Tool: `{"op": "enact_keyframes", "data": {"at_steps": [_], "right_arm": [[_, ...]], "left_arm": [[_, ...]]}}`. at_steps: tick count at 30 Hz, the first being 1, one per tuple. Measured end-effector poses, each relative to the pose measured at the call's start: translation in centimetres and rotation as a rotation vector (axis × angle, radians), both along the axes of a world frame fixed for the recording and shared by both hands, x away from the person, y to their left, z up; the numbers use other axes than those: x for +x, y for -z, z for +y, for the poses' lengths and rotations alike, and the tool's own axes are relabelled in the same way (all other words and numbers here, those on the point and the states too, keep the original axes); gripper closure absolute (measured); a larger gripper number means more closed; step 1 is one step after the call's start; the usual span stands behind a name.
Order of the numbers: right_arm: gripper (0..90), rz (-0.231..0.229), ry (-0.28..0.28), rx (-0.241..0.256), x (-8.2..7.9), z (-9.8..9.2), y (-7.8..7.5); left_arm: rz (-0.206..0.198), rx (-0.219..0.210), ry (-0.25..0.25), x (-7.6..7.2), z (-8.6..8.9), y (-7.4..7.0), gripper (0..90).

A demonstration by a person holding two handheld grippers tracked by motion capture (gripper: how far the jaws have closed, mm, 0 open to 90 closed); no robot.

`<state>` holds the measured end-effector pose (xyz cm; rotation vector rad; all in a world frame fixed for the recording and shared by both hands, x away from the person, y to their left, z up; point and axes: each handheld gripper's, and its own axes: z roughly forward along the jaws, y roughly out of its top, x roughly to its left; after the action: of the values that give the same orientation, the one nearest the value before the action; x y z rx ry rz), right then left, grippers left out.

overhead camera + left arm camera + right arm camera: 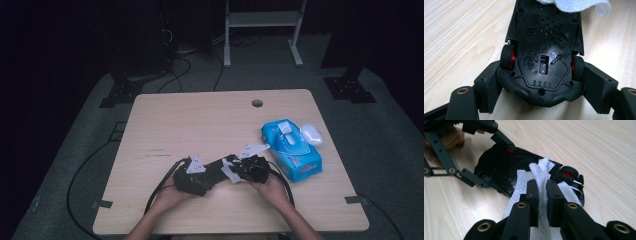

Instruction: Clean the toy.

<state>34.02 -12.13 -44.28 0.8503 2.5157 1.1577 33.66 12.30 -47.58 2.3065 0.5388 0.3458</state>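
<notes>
- Black plastic toy car (544,60), belly up, lies on the pale wood counter (200,125) near its front edge, between the person's two hands.
- Left gripper (192,177): its fingers (487,87) are closed onto the car's flanks at one axle, just beside the red-hubbed wheels (507,57). The chassis underside faces up, showing screw holes, vent slots and a small switch recess.
- Left hand (170,195) comes in from the near edge, wrapped round that gripper's body; a cable (157,192) trails back toward the person.
- Right gripper (542,195): fingers (532,192) drawn narrow, pinching a fold of white wipe (541,172). The rest of the wipe drapes over the car's underside at the end away from the left gripper, touching the chassis next to a wheel.
- In the left gripper view the same wipe shows as a white crumple at the far end of the car.
- Right hand (272,187) holds its gripper close against the left one; grey three-cornered plates stand on top of both.
- Further right, near the right gripper: a blue wipes pack (292,150) lying flat, its flap open with a sheet standing out.
- Just beside the pack's far end: a small white lid-like piece (311,134); cannot tell whether they touch.
- Farther back, a round cable hole (257,103) in the counter.
- Beyond the counter: grey floor, loose cables, a white frame's legs (262,35).
</notes>
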Motion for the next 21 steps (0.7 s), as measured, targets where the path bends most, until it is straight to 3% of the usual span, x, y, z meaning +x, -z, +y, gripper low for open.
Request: {"op": "enact_keyframes", "data": {"at_steps": [6, 13, 17, 21], "right_arm": [[81.2, 0.062, -0.001, 0.053, 0.6, -0.8, 0.3], [81.1, 0.055, 0.018, 0.038, 0.2, -1.7, 0.2], [81.0, 0.032, -0.01, 0.01, -0.1, -1.4, 0.1], [81.0, 0.065, 0.038, 0.033, 0.4, -2.0, 0.1]], "left_arm": [[-0.009, -0.004, -0.002, -0.1, 0.0, 0.0, 24.3], [-0.01, -0.001, 0.006, -0.1, 0.0, 0.0, 24.3], [-0.006, -0.002, 0.009, -0.1, -0.1, 0.0, 24.3], [-0.002, -0.006, 0.005, 0.0, -0.1, 0.0, 24.3]]}}
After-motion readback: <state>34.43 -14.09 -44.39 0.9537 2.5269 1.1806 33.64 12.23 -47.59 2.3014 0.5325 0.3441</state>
